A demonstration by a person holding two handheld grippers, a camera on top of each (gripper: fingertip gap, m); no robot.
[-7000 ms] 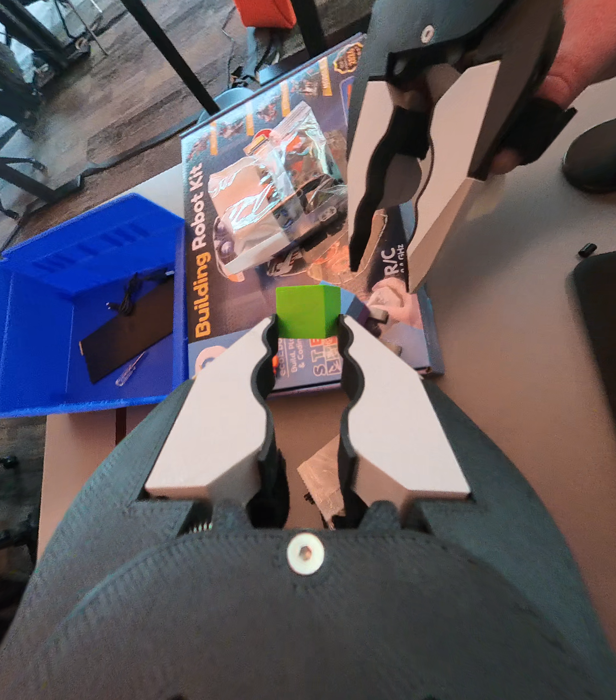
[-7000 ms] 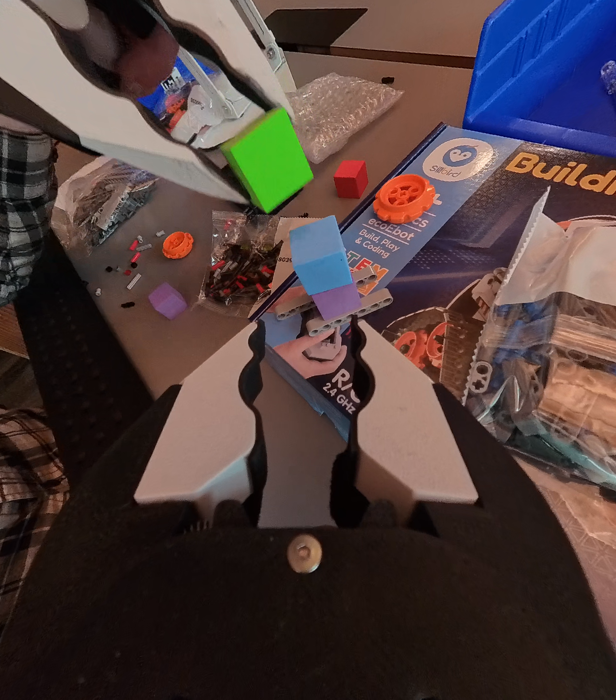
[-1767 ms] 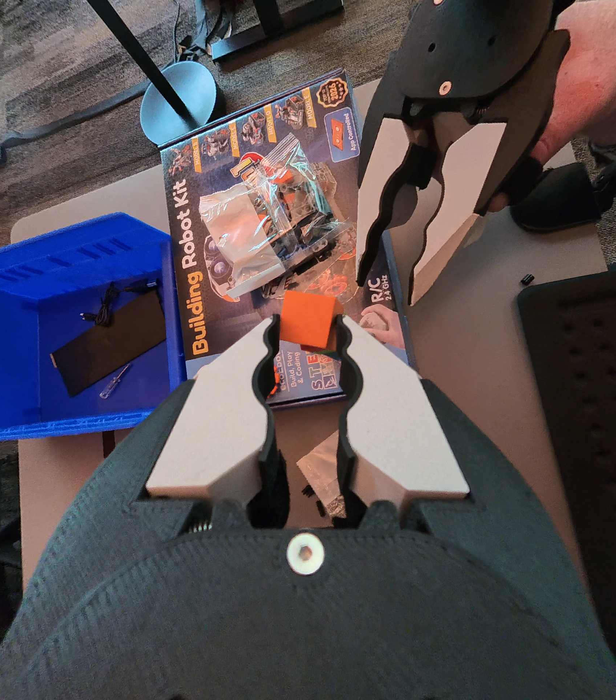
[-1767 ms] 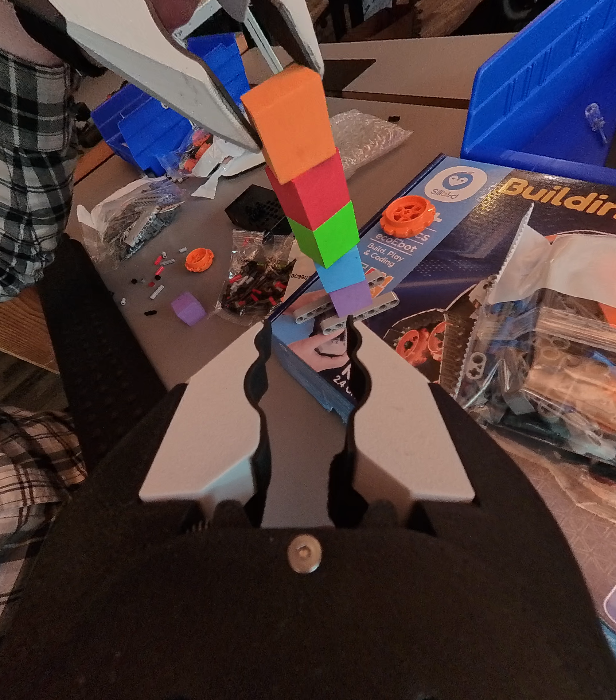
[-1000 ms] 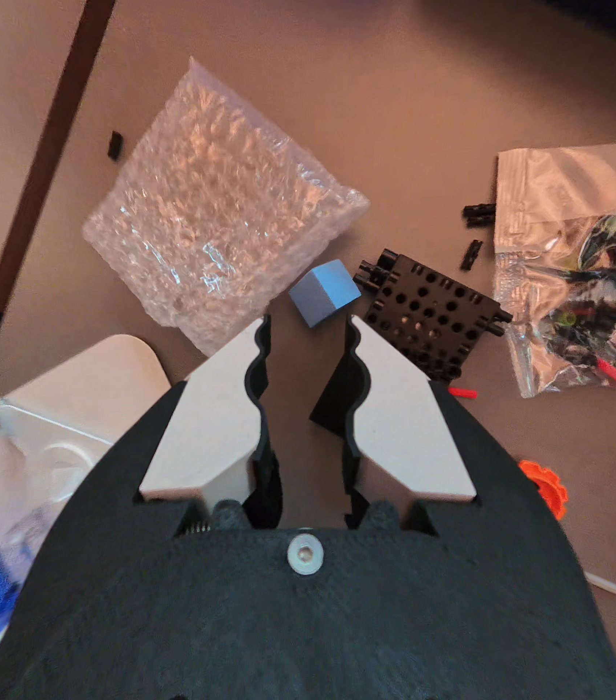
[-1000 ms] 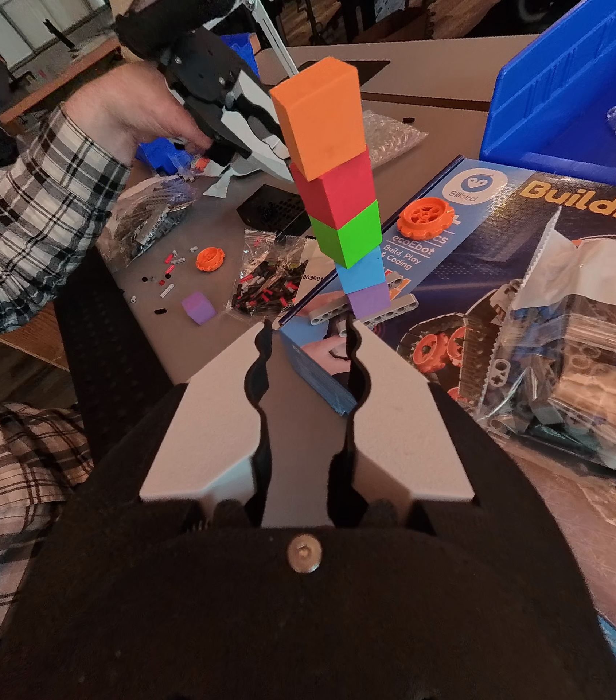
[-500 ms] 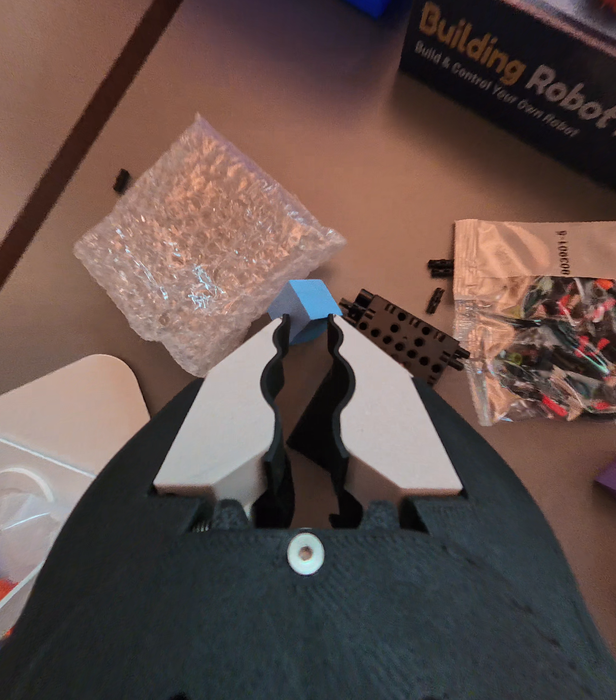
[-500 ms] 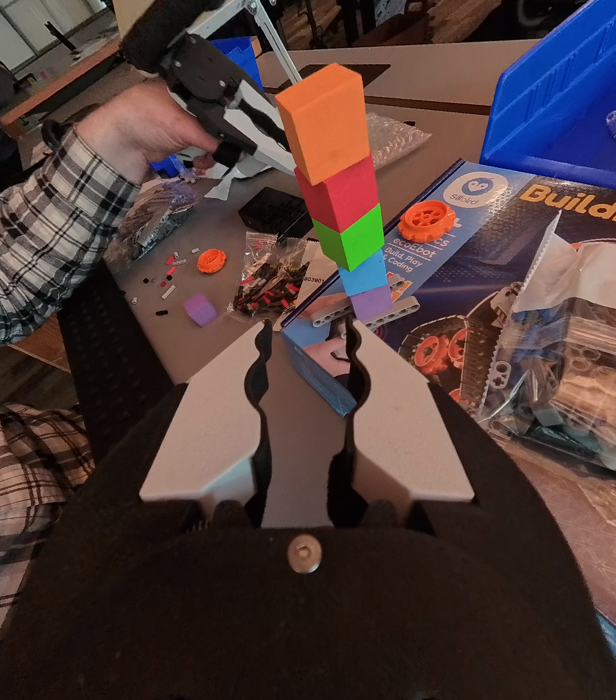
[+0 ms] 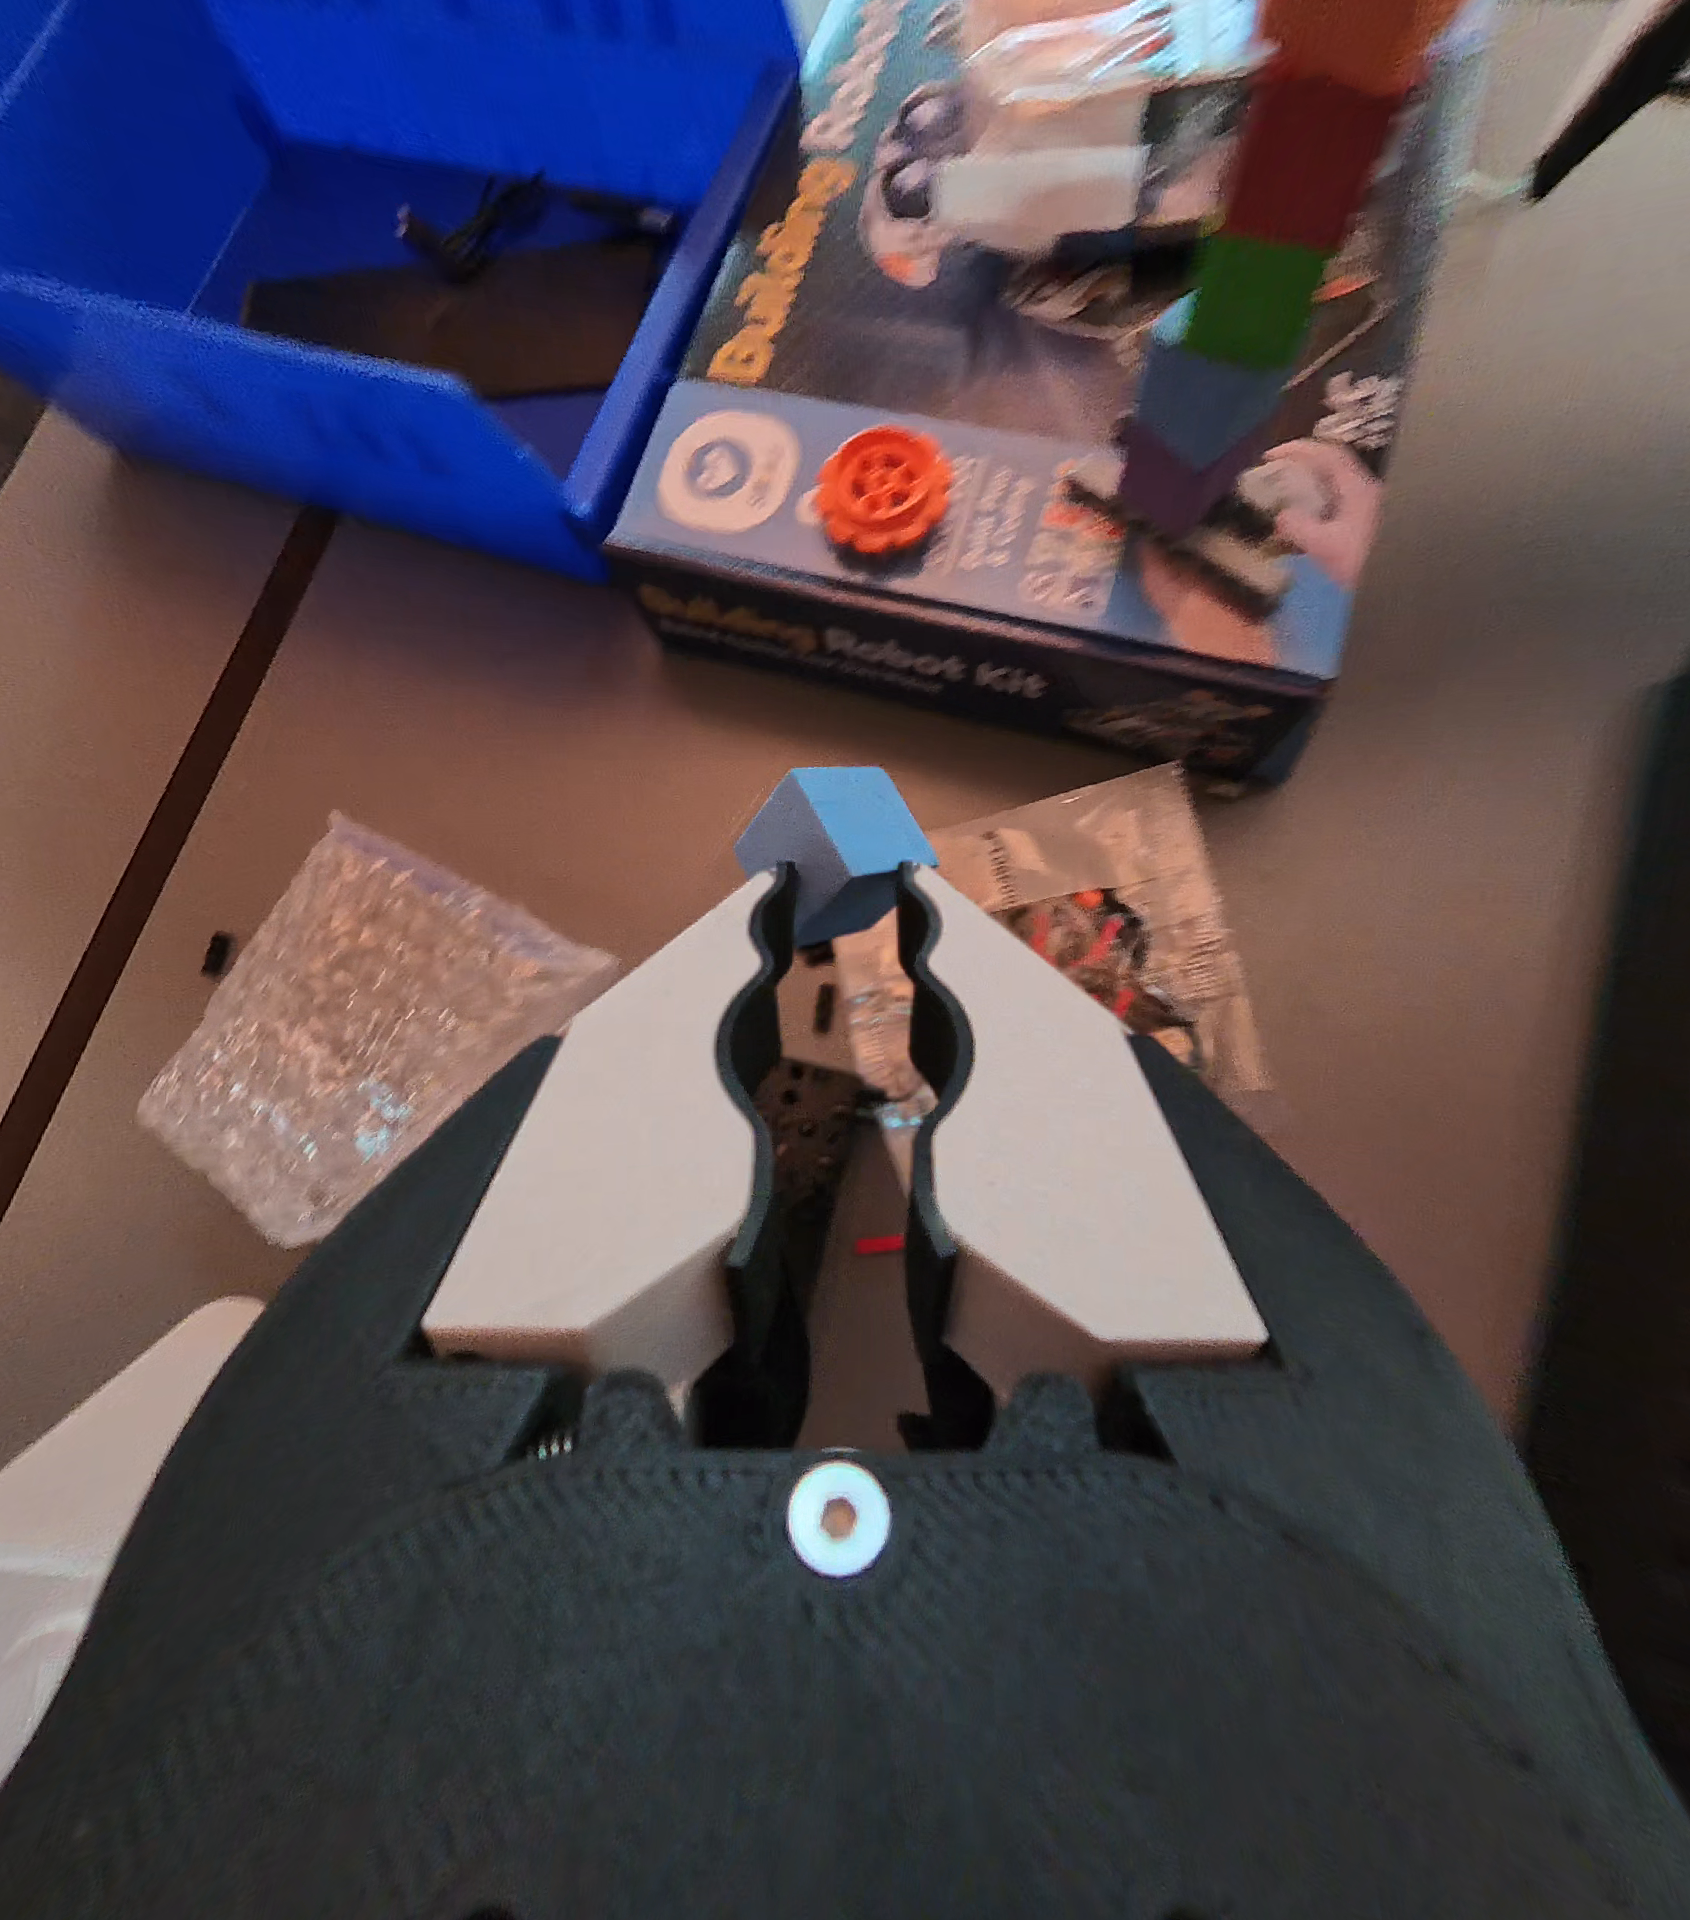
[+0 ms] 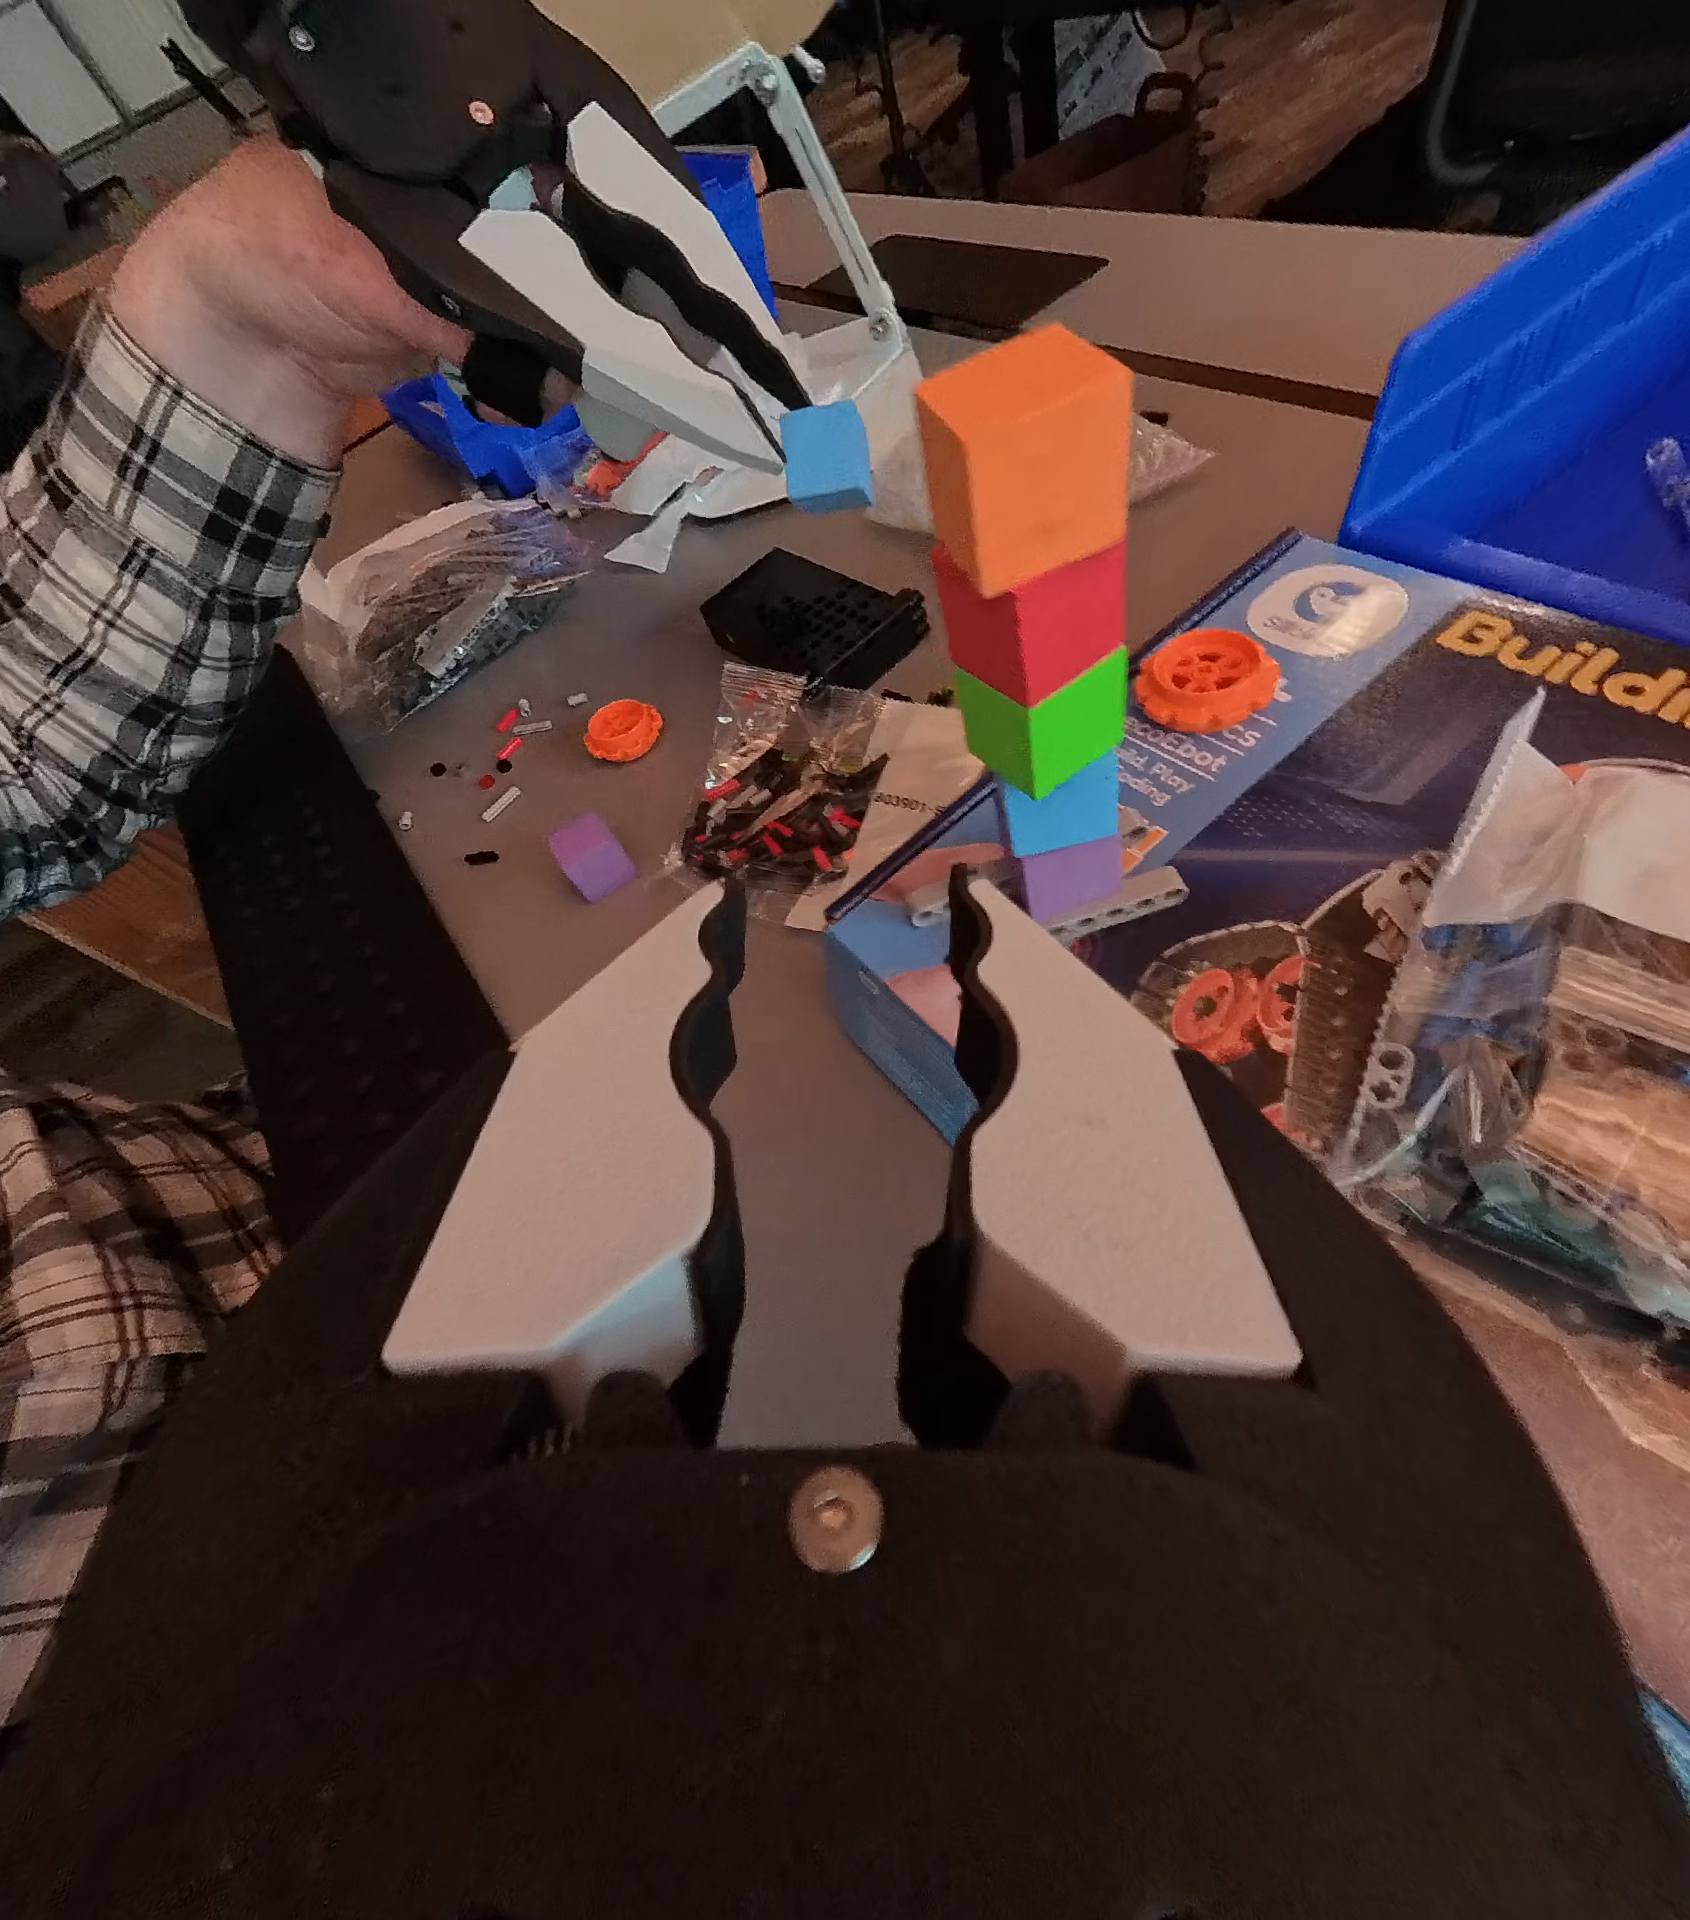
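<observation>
Five cubes stacked on kit box [image 10: 1443, 790], frame centre: stack [image 10: 1038, 623] | your left gripper [image 9: 846, 883] clenched on blue cube [image 9: 836, 857], airborne upper left of stack | right gripper [image 10: 846, 904] released, empty, near stack base.

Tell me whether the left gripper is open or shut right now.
Shut on the loose blue cube. The left gripper pinches it at its fingertips, lifted off the table; the right wrist view shows the same, beside the block tower.
</observation>
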